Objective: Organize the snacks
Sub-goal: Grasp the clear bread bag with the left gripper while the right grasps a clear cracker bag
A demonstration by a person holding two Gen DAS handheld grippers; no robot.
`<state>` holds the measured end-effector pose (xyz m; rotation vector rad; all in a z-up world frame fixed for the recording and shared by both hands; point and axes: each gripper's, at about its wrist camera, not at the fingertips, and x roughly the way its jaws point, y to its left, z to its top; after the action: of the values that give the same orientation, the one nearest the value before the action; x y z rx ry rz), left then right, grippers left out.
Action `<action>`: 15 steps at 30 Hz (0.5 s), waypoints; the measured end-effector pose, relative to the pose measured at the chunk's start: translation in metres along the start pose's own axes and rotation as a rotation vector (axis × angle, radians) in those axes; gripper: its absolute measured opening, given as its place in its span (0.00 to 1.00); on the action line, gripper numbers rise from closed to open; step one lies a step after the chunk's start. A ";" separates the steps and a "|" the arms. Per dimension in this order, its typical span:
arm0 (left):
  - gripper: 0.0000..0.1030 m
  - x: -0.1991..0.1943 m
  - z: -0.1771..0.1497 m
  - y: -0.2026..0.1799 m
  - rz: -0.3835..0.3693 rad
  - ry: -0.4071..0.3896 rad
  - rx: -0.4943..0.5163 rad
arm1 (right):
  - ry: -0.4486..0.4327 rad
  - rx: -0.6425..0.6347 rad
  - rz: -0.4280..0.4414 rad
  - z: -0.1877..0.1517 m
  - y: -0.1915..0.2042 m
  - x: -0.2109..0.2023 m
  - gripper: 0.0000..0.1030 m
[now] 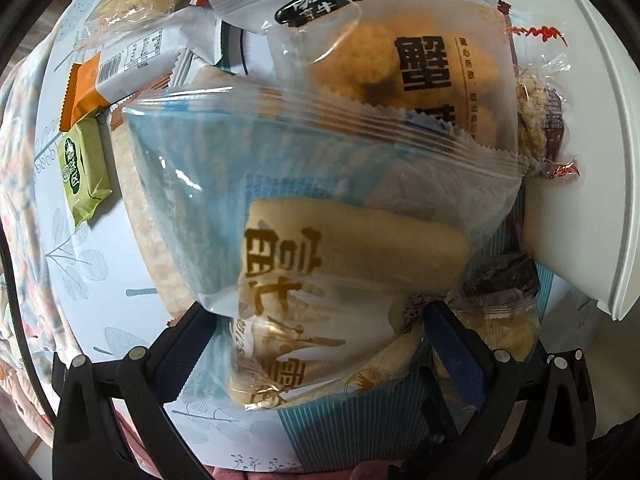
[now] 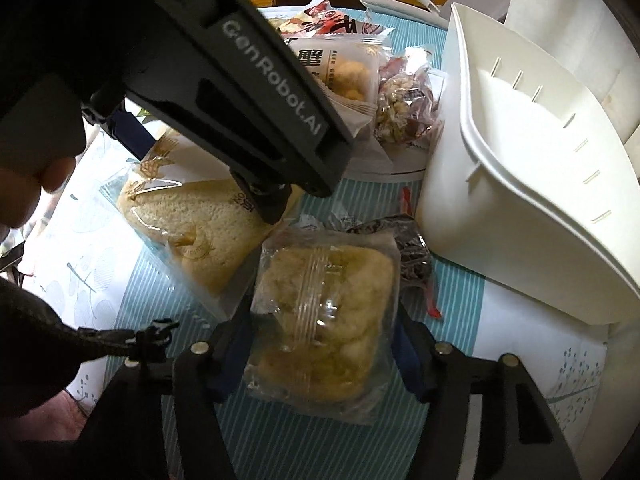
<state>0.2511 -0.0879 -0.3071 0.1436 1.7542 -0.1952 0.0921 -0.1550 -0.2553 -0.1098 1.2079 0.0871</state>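
Observation:
My left gripper (image 1: pixel 316 320) is shut on a clear-and-blue packet with a pale bread cake (image 1: pixel 340 256) inside, held just above the table. The same packet (image 2: pixel 200 220) shows in the right wrist view under the left gripper's black body (image 2: pixel 256 92). My right gripper (image 2: pixel 320 344) is shut on a clear packet of yellow flaky pastry (image 2: pixel 324 312), low over the striped cloth. A white plastic basket (image 2: pixel 520 184) stands to the right, tilted, and looks empty inside.
More snacks lie behind: a crab-roe pastry packet (image 1: pixel 420 60), a nut bar (image 1: pixel 532 116), a green packet (image 1: pixel 84 168), an orange packet (image 1: pixel 88 88), a dark packet (image 2: pixel 412 248). The basket's wall (image 1: pixel 580 120) is at the right. A white dish (image 2: pixel 400 4) lies farther back.

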 end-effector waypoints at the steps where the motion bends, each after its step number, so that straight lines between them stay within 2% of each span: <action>1: 1.00 0.000 0.000 -0.001 0.000 -0.008 -0.001 | 0.001 0.004 0.002 -0.001 -0.001 0.000 0.58; 9: 0.99 -0.008 -0.035 0.004 -0.003 -0.076 0.005 | 0.039 0.070 0.028 0.003 -0.015 -0.002 0.50; 15: 0.90 -0.011 -0.056 0.013 -0.053 -0.082 -0.004 | 0.076 0.176 0.035 -0.001 -0.019 -0.009 0.49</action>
<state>0.2021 -0.0630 -0.2862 0.0854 1.6775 -0.2335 0.0904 -0.1738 -0.2463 0.0624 1.2884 0.0069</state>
